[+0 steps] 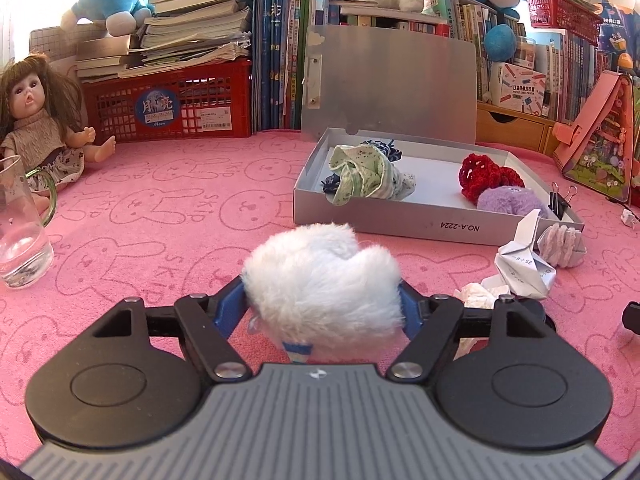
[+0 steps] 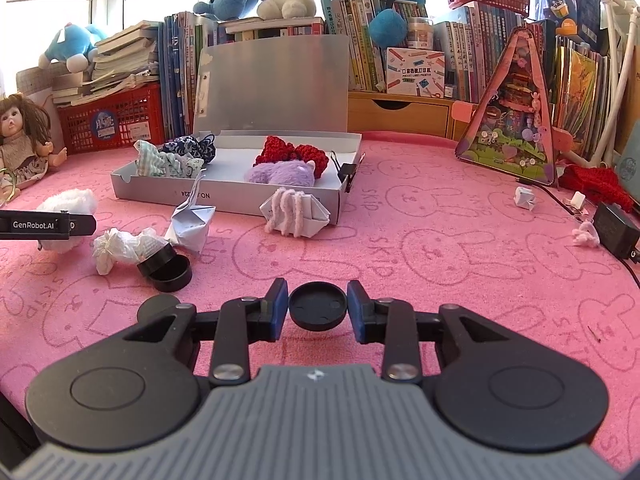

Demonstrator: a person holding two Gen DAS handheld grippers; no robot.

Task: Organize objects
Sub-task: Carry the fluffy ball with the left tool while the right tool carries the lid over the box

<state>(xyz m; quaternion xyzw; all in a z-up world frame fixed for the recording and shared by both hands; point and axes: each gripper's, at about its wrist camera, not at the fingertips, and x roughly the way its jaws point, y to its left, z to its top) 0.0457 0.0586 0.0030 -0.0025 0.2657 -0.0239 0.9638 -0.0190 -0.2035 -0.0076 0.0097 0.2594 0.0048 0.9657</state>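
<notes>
The left gripper (image 1: 323,308) has its blue pads pressed into both sides of a white fluffy toy (image 1: 320,280), which bulges up and forward out of the jaws over the pink cloth (image 1: 180,208). Far off to the left of those jaws stand a glass jug (image 1: 20,232) and a doll (image 1: 36,132); ahead and to the right sits the open grey box (image 1: 400,216), with a green cloth bundle (image 1: 360,174), a red knitted piece (image 1: 486,176) and a purple fuzzy toy (image 1: 506,200) inside. Over to the right gripper (image 2: 318,306): its jaws are clamped on a round black lid (image 2: 318,307), pads touching both edges. Ahead-left of these jaws lies a small black pot (image 2: 170,270) beside a crumpled tissue (image 2: 116,246), with folded paper shapes (image 2: 192,220) further ahead, just before the box wall.
</notes>
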